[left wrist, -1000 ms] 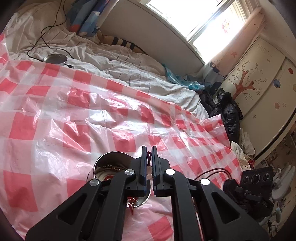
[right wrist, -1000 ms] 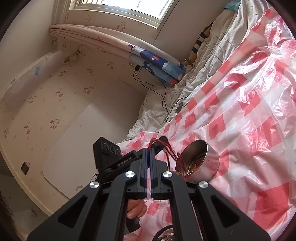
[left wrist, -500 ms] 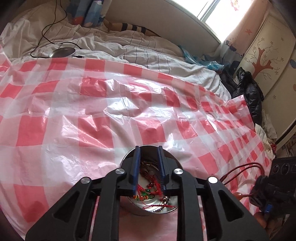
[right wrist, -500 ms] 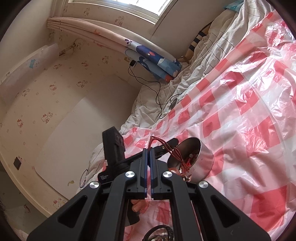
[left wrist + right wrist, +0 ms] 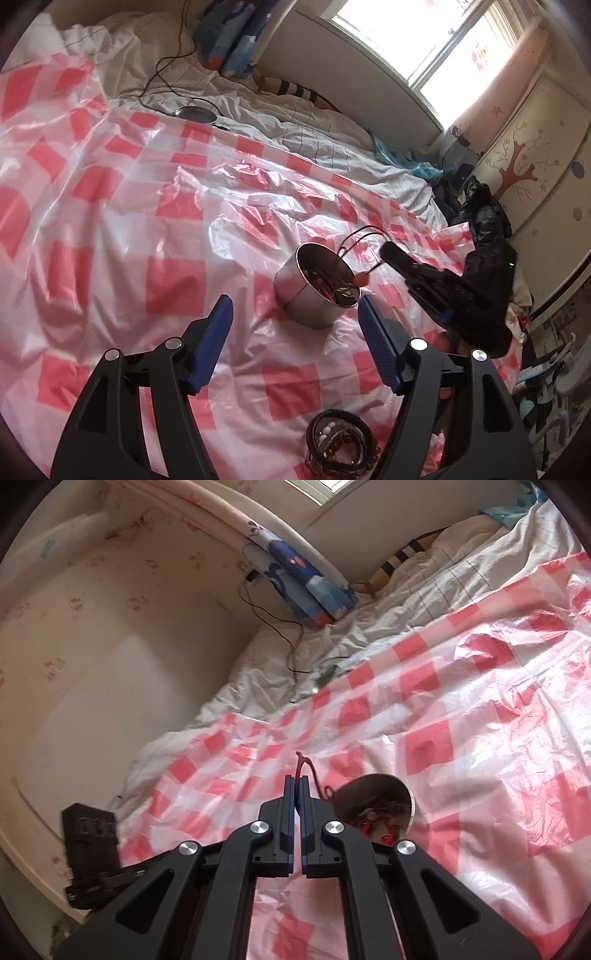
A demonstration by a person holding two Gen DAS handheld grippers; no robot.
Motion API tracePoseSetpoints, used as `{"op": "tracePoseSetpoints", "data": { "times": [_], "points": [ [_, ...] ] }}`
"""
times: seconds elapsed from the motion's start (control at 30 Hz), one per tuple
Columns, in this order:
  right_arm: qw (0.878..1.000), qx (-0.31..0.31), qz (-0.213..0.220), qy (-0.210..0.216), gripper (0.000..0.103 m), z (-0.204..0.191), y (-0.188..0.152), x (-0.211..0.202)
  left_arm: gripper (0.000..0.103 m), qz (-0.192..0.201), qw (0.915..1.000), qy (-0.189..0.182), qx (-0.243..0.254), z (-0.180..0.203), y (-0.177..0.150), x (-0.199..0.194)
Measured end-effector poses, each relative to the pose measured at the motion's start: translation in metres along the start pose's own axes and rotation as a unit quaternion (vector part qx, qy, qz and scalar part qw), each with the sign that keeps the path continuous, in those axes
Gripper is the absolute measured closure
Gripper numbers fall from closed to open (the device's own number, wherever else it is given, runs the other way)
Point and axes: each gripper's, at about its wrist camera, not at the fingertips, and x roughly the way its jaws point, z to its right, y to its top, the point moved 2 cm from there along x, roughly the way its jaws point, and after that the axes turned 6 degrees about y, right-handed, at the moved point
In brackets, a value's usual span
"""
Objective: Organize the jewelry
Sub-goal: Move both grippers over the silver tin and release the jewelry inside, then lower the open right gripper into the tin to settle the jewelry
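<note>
Two grippers: yours.
Left gripper [image 5: 295, 310]: jaws opening, nothing between them.
Right gripper [image 5: 296, 786]: clamped on red cord [image 5: 300, 762].
Metal bowl [image 5: 314, 301]: frame centre, jewelry inside.

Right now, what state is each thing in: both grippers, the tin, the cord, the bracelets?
Left gripper: jaws opening, nothing between them.
Right gripper: shut on the red cord.
Red cord: pinched at one end, trailing toward the tin.
Tin: upright, open, jewelry inside.
Bracelets: piled on the checked sheet, outside the tin.
</note>
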Motion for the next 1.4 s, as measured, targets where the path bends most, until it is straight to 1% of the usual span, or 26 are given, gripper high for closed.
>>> {"op": "tracePoseSetpoints", "data": {
  "times": [0.07, 0.1, 0.17, 0.2, 0.23, 0.27, 0.37, 0.5, 0.53, 0.6, 0.7, 0.8, 0.93, 1.03, 1.1, 1.17, 1.23, 1.27, 1.3, 1.37, 1.4],
  "points": [
    [0.997, -0.004, -0.035, -0.062, 0.1, 0.008, -0.003, 0.017, 0.036, -0.008, 0.9998, -0.006, -0.018, -0.007, -0.013, -0.002],
    [0.994, -0.005, -0.042, -0.096, 0.099, 0.012, -0.004, 0.02, 0.036, -0.012, 0.9996, -0.007, -0.023, -0.01, -0.017, 0.0],
    [0.993, -0.002, -0.037, -0.115, 0.098, 0.015, -0.005, 0.014, 0.036, -0.022, 0.9994, -0.009, -0.027, -0.009, -0.023, 0.005],
    [0.992, -0.005, -0.028, -0.123, 0.082, 0.014, -0.006, 0.006, 0.036, -0.026, 0.9994, -0.005, -0.023, -0.007, -0.024, 0.007],
    [0.991, -0.008, -0.019, -0.132, 0.057, 0.011, -0.007, -0.003, 0.036, -0.028, 0.9995, -0.004, -0.017, -0.003, -0.026, 0.009],
    [0.991, -0.014, -0.011, -0.136, 0.053, 0.009, -0.011, -0.012, 0.036, -0.03, 0.9995, -0.004, -0.01, 0.0, -0.029, 0.01],
    [0.989, -0.043, -0.01, -0.142, 0.053, -0.004, -0.024, -0.039, 0.034, -0.033, 0.9994, -0.003, -0.008, 0.004, -0.043, 0.008],
    [0.983, -0.068, -0.018, -0.169, 0.047, -0.012, -0.044, -0.068, 0.032, -0.042, 0.9985, -0.002, -0.034, -0.002, -0.062, 0.006],
    [0.982, -0.07, -0.019, -0.173, 0.047, -0.012, -0.046, -0.072, 0.031, -0.044, 0.9983, 0.0, -0.039, -0.004, -0.066, 0.006],
    [0.985, -0.052, -0.022, -0.162, 0.047, -0.009, -0.043, -0.073, 0.031, -0.048, 0.9979, 0.001, -0.044, -0.005, -0.069, 0.007],
    [0.991, -0.036, -0.025, -0.128, 0.047, -0.01, -0.029, -0.054, 0.029, -0.044, 0.9982, -0.003, -0.041, -0.005, -0.068, 0.007],
    [0.993, -0.021, -0.054, -0.103, 0.047, -0.007, -0.012, -0.011, 0.028, -0.051, 0.9977, -0.001, -0.045, -0.008, -0.066, 0.013],
    [0.99, 0.02, -0.083, -0.116, 0.047, 0.01, 0.002, 0.04, 0.028, -0.054, 0.997, -0.006, -0.055, -0.01, -0.058, 0.018],
    [0.985, 0.058, -0.111, -0.121, 0.047, 0.026, 0.0, 0.067, 0.027, -0.046, 0.9975, -0.011, -0.053, -0.008, -0.053, 0.014],
    [0.985, 0.071, -0.116, -0.108, 0.045, 0.027, -0.001, 0.073, 0.026, -0.042, 0.9975, -0.013, -0.055, -0.008, -0.052, 0.011],
    [0.985, 0.084, -0.133, -0.073, 0.04, 0.021, -0.002, 0.076, 0.025, -0.041, 0.9973, -0.013, -0.059, -0.01, -0.05, 0.01],
    [0.981, 0.106, -0.158, -0.045, 0.04, 0.016, -0.003, 0.076, 0.025, -0.042, 0.9971, -0.014, -0.063, -0.011, -0.05, 0.01],
    [0.979, 0.115, -0.164, -0.039, 0.04, 0.013, -0.003, 0.074, 0.024, -0.042, 0.9969, -0.013, -0.065, -0.011, -0.05, 0.011],
    [0.98, 0.108, -0.162, -0.046, 0.04, 0.01, -0.001, 0.071, 0.024, -0.042, 0.9968, -0.012, -0.067, -0.012, -0.05, 0.01],
    [0.982, 0.075, -0.156, -0.078, 0.035, 0.001, 0.003, 0.065, 0.024, -0.041, 0.9966, -0.012, -0.071, -0.013, -0.05, 0.011],
    [0.981, 0.069, -0.158, -0.09, 0.032, 0.0, 0.005, 0.065, 0.024, -0.041, 0.9965, -0.012, -0.073, -0.013, -0.05, 0.011]
  ]
}}
